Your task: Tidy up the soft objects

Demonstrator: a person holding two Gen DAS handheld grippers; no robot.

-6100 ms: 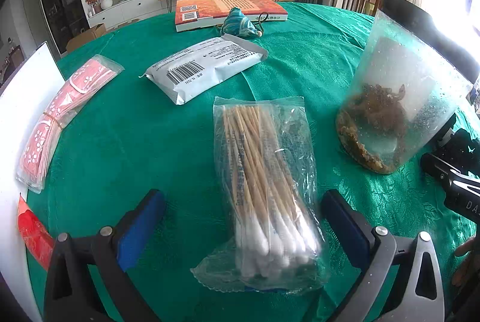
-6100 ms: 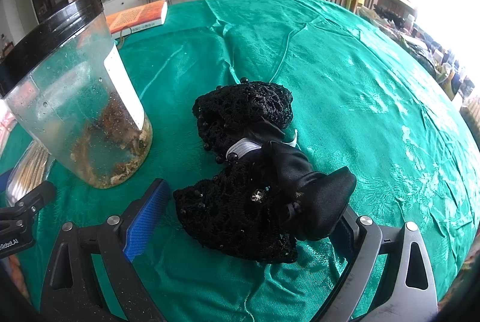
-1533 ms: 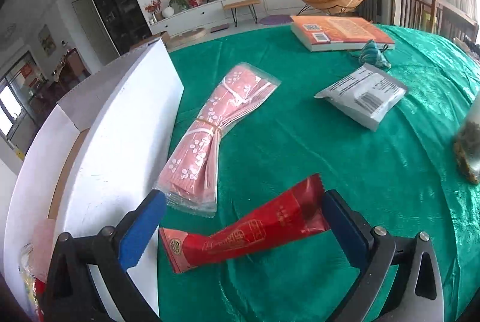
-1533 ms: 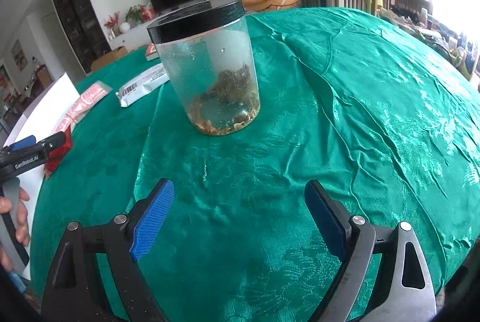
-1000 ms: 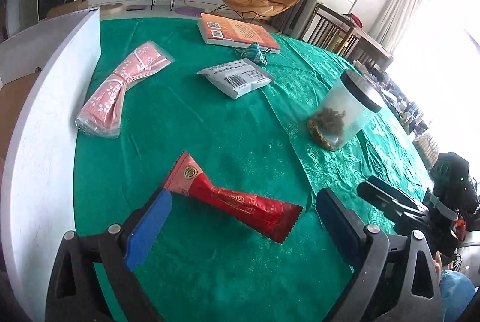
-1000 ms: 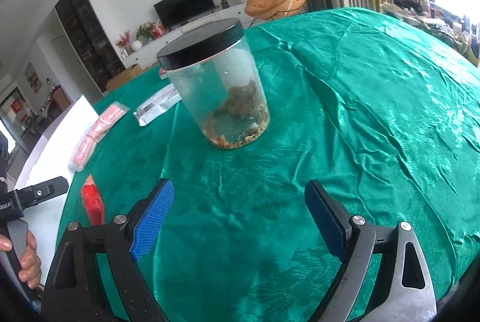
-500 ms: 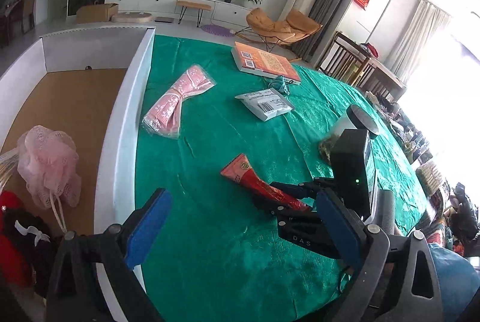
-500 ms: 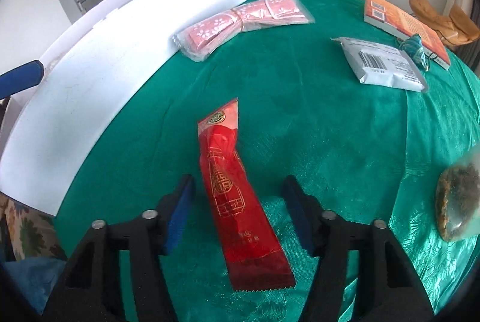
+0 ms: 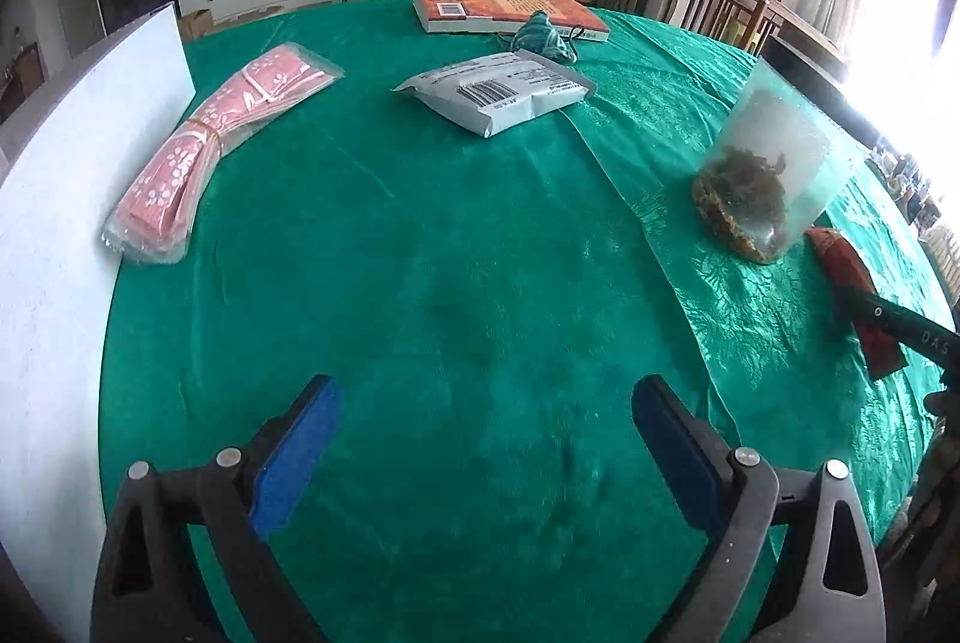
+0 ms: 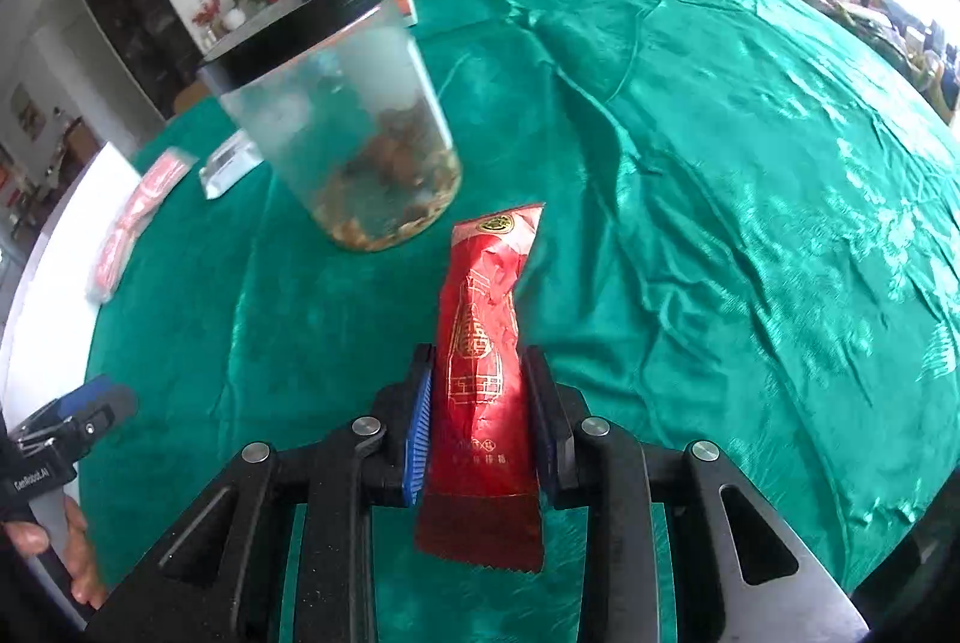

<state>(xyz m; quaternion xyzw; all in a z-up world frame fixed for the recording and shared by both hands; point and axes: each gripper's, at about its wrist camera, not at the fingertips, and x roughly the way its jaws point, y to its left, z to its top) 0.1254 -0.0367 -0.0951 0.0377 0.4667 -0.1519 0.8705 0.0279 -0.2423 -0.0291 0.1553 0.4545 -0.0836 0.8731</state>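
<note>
Clamping red packet [image 10: 480, 373] beside jar [image 10: 354, 151]

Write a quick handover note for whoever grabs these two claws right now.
Right claw: shut on the red packet, jaws just closed on it, beside the clear jar.
Left claw: open, empty, over bare green tablecloth.
On the table: pink packet by the white box wall, grey pouch, teal knot, book.
Done: red packet gripped.
Left: box it, probably the pink packet and pouch too.
</note>
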